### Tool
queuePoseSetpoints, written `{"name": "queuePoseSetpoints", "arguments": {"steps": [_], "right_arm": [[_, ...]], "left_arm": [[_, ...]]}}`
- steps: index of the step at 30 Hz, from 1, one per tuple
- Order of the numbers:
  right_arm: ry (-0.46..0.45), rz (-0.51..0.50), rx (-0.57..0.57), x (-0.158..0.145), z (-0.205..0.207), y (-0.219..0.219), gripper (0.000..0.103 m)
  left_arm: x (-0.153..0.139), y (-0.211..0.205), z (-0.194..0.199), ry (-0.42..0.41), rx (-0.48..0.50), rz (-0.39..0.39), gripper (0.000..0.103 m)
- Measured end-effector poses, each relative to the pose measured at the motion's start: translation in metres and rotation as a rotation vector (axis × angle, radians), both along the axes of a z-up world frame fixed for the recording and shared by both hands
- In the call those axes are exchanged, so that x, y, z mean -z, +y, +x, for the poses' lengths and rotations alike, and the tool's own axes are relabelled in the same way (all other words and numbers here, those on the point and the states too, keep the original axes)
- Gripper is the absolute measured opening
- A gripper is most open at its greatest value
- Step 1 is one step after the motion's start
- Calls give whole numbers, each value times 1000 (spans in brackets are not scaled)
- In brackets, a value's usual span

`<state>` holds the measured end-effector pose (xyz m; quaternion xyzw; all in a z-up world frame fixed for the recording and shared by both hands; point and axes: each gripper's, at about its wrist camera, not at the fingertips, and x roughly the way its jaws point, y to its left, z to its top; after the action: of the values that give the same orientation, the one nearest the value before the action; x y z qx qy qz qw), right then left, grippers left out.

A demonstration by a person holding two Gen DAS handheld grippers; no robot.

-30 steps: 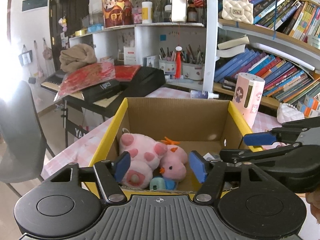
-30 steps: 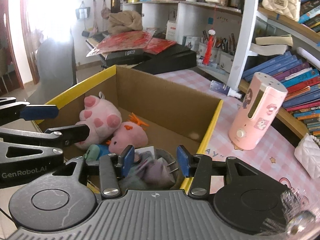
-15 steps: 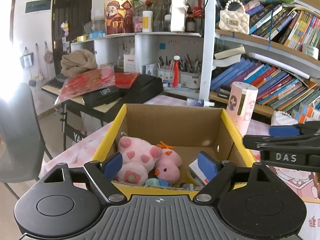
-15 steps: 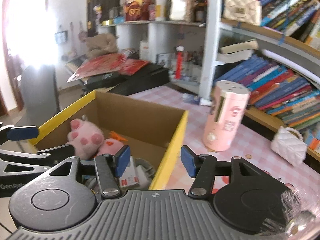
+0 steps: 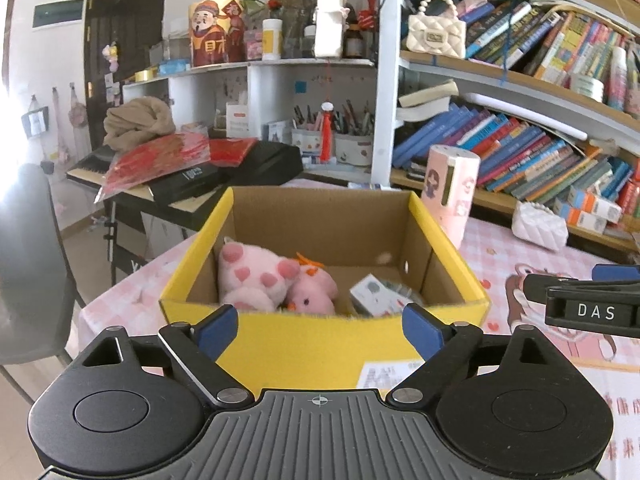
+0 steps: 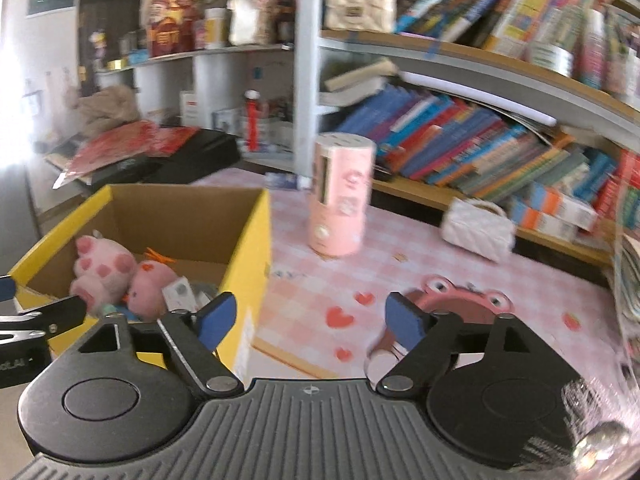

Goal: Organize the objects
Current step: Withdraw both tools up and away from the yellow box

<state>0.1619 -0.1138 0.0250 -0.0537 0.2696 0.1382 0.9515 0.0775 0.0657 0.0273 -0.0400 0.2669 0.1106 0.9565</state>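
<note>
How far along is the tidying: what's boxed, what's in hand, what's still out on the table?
Done: the pink plush pig, smaller pink plush and a small white box lie in the yellow cardboard box. In hand: nothing; left gripper and right gripper are opening, empty. Left: the pink cylinder and white quilted purse still stand on the table.

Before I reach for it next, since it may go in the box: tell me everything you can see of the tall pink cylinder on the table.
The pink cylinder stands upright on the pink checked tablecloth, beyond the yellow-rimmed cardboard box and apart from it. It looks like smooth plastic, with a flat top dotted with small holes, a dark vertical slot down its front, cartoon stickers, and a round pale button near the base. Nothing touches it but the cloth; a white quilted purse sits off to its right.
</note>
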Motion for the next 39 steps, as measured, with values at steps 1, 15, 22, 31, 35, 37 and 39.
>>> {"name": "queuePoseSetpoints", "arguments": {"steps": [1, 15, 22, 31, 35, 37, 39], "right_arm": [[5, -2, 13, 2, -5, -1, 83], [76, -18, 137, 23, -73, -5, 92], [79, -36, 203, 26, -105, -6, 98], [89, -42, 300, 28, -131, -11, 103], [92, -49, 325, 30, -142, -11, 103], [91, -55, 338, 30, -147, -11, 103], [87, -61, 352, 30, -152, -11, 103]], "left_arm": [[1, 0, -3, 4, 4, -1, 91], [10, -3, -41, 80, 74, 9, 93], [15, -10, -61, 98, 127, 23, 96], [13, -13, -77, 86, 168, 47, 99], [15, -14, -81, 101, 184, 52, 99], [16, -16, -83, 104, 190, 54, 99], [17, -18, -84, 110, 198, 56, 99]]}}
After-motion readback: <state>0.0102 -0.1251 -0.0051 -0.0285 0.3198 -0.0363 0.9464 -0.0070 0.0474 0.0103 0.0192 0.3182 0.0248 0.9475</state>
